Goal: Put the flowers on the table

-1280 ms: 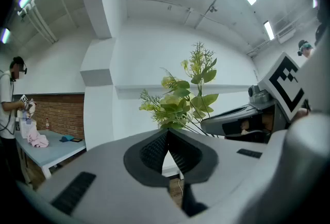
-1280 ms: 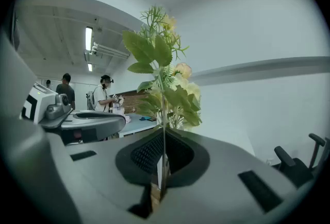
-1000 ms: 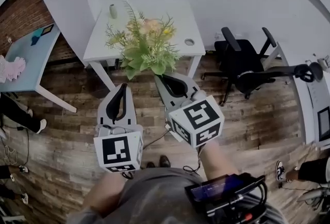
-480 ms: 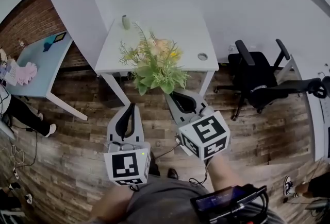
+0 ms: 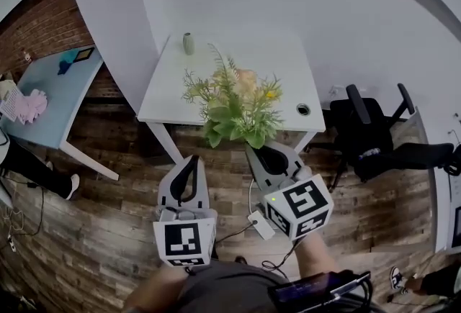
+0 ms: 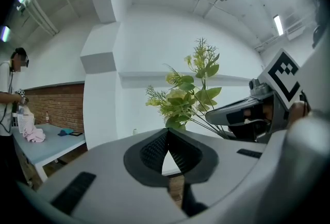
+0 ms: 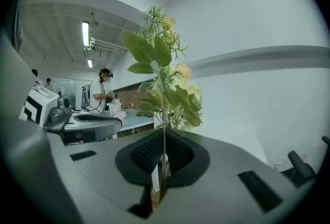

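A bunch of flowers (image 5: 235, 101) with green leaves and pale yellow and peach blooms stands upright in my right gripper (image 5: 268, 158), which is shut on the thin stems. In the right gripper view a stem (image 7: 164, 130) runs up between the closed pads to the flowers (image 7: 165, 76). The bunch hangs over the near edge of the white table (image 5: 238, 52). My left gripper (image 5: 184, 176) is level beside it on the left, shut and holding nothing. The left gripper view shows the flowers (image 6: 188, 97) ahead and right of its closed jaws (image 6: 167, 138).
A small grey-green cup (image 5: 189, 43) stands at the white table's far left, with a cable hole (image 5: 303, 109) near its right front corner. A black office chair (image 5: 374, 135) is to the right. A light blue table (image 5: 50, 92) with a pink item (image 5: 29, 104) is on the left, with a person (image 7: 103, 91) beside it.
Both grippers and the flowers have moved forward to the white table, which now sits closer and lower in the head view. The grip on the stems is unchanged.
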A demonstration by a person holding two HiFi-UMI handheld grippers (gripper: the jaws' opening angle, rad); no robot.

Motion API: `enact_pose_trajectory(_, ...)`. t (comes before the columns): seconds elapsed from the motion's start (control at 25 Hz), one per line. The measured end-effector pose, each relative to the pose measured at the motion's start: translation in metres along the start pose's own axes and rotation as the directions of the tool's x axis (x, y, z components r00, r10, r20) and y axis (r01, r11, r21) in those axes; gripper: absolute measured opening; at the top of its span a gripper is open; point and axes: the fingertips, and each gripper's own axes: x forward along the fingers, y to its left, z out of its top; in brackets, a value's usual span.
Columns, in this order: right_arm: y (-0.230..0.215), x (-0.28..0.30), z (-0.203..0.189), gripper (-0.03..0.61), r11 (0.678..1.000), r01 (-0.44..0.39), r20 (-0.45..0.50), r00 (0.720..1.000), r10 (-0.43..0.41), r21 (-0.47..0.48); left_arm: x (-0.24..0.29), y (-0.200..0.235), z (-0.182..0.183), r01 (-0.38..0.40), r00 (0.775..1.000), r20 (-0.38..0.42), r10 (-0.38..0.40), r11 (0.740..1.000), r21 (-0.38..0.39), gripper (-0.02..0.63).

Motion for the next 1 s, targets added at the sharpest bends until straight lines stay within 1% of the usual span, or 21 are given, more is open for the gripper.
enact_pose_trajectory(0.24, -0.016, 0.081, 0.019, 0.006, 0.999, 0.041, -0.007, 0.999, -0.041, 0.011, 0.059, 0.064, 0.001, 0.041, 0.999, 0.006, -0.042, 0.999, 0.026, 0.008)
enact_pose_trajectory(0.52, -0.043, 0.185, 0.058, 0.006, 0.996, 0.093, -0.015, 0.996, -0.092, 0.011, 0.133, 0.142, 0.014, 0.098, 0.995, 0.011, -0.098, 0.995, 0.032, 0.008)
enact_pose_trajectory(0.6, -0.044, 0.193, 0.062, 0.006, 0.995, 0.102, -0.006, 0.995, -0.102, 0.0, 0.139, 0.15, 0.014, 0.104, 0.994, 0.023, -0.105, 0.994, 0.033, 0.008)
enact_pose_trajectory(0.72, -0.045, 0.192, 0.065, 0.006, 0.994, 0.11, 0.013, 0.994, -0.109, -0.028, 0.139, 0.148, 0.012, 0.111, 0.993, 0.046, -0.113, 0.993, 0.036, 0.008)
enact_pose_trajectory(1.0, -0.053, 0.2, 0.063, 0.006, 0.989, 0.13, 0.065, 0.99, -0.126, -0.068, 0.152, 0.145, -0.009, 0.131, 0.988, 0.072, -0.134, 0.99, 0.046, 0.008)
